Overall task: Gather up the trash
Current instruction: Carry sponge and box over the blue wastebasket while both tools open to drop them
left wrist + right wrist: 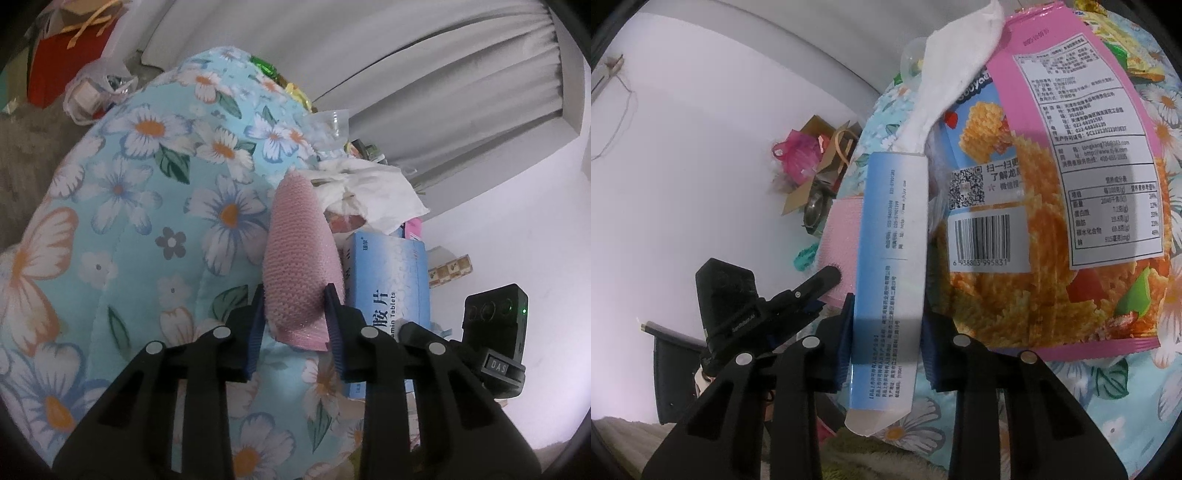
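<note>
Left gripper (295,314), lower centre: pads clamped on a pink knitted-texture roll (301,258) over floral cloth (147,184). Right gripper (886,332), lower centre: pads pinching a blue-white tablet box (892,258), flap open, beside an orange-pink snack bag (1052,221) and crumpled tissue (953,66).

We seem to be in a lived-in home: a floral quilt (147,206) fills the frame's left, pleated grey curtains (461,74) hang upper right, and a cardboard box (816,166) of clutter sits mid-left against a plain white wall (701,147).
</note>
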Demonstrator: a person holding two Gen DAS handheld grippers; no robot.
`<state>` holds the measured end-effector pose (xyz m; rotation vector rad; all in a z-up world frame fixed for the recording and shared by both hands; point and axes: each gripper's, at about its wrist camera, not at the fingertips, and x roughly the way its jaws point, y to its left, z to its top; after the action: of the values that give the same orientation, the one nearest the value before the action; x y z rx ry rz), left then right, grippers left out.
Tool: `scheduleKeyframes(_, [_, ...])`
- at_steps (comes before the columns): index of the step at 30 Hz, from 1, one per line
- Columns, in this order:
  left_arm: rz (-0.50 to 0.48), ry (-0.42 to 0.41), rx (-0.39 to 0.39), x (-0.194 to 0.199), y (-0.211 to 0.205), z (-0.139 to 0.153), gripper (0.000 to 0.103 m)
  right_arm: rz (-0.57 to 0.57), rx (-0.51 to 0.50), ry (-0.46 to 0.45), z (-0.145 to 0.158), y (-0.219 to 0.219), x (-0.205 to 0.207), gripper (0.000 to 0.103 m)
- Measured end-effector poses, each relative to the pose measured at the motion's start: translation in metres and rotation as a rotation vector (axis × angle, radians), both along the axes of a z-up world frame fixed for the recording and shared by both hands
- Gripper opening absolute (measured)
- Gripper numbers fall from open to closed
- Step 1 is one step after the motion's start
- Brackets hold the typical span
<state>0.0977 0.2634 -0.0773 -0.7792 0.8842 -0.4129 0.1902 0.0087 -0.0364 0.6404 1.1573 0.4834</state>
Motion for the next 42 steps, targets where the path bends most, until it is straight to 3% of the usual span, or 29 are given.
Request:
scheduleKeyframes(26, [0.033,-0.165,0.111,-0.027,0.000,0.059,0.027,0.002,0.046,-0.100,0.036,-0.032,-0.036,0.031])
scheduleKeyframes(42, [-0.010,-0.240,0.136,-0.041,-0.028,0.089,0.027,-0.057,0.102,-0.176,0.054,-0.104,-0.082,0.031])
